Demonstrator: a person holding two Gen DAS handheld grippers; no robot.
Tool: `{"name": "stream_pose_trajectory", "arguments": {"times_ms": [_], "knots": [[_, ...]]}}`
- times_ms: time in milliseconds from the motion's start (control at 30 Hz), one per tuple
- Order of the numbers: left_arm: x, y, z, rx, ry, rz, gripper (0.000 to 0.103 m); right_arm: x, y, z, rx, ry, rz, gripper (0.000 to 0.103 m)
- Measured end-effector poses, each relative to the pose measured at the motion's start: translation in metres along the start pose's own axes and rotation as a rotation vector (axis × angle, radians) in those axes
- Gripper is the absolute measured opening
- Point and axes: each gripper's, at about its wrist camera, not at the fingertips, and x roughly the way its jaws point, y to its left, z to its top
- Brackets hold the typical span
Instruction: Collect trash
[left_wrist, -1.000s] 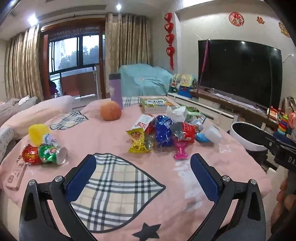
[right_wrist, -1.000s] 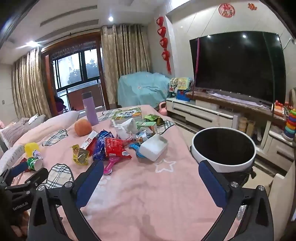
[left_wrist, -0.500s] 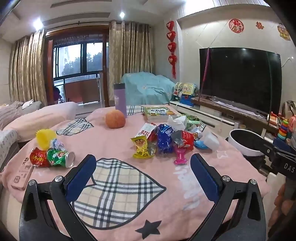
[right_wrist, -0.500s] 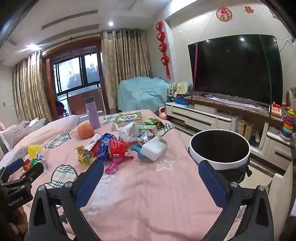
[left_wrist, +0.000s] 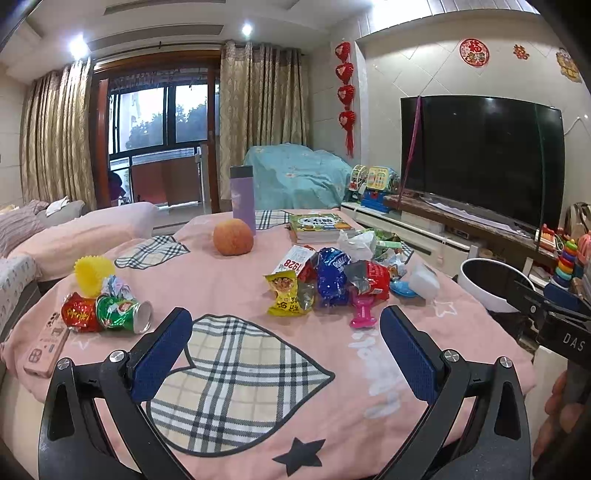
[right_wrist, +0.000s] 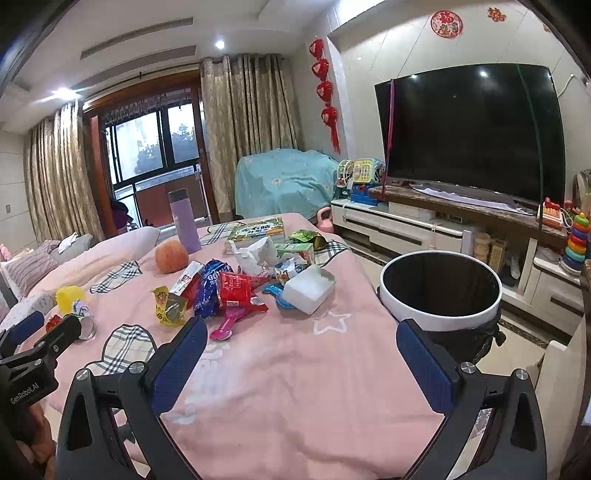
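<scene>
A pile of snack wrappers (left_wrist: 328, 280) lies mid-table on the pink cloth: a yellow bag (left_wrist: 286, 293), a blue bag (left_wrist: 332, 275), a red bag (left_wrist: 371, 277), crumpled white paper (left_wrist: 356, 242) and a white box (left_wrist: 423, 280). The pile also shows in the right wrist view (right_wrist: 229, 288). Crushed red and green cans (left_wrist: 107, 312) lie at the left. A white-rimmed bin (right_wrist: 439, 291) stands off the table's right edge. My left gripper (left_wrist: 286, 347) is open and empty over the near cloth. My right gripper (right_wrist: 301, 365) is open and empty nearer the bin.
An orange fruit (left_wrist: 232, 236), a purple bottle (left_wrist: 242, 194), a book (left_wrist: 319, 225), a pink scoop (left_wrist: 362, 312), a yellow cup (left_wrist: 92, 271) and a pink remote (left_wrist: 46, 349) sit on the table. A TV (right_wrist: 469, 129) and cabinet stand to the right.
Both grippers have tilted upward and drawn back a little, so the table and trash sit lower in view. Both stay open and empty.
</scene>
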Motion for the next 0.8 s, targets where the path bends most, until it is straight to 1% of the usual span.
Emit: {"name": "stream_pose_trajectory", "arguments": {"times_ms": [800], "knots": [[-0.0008,-0.0028,0.0002,0.008,0.002,-0.003,0.103,-0.0010,-0.0012,0.0016,-0.003,-0.008,0.003,0.103]]}}
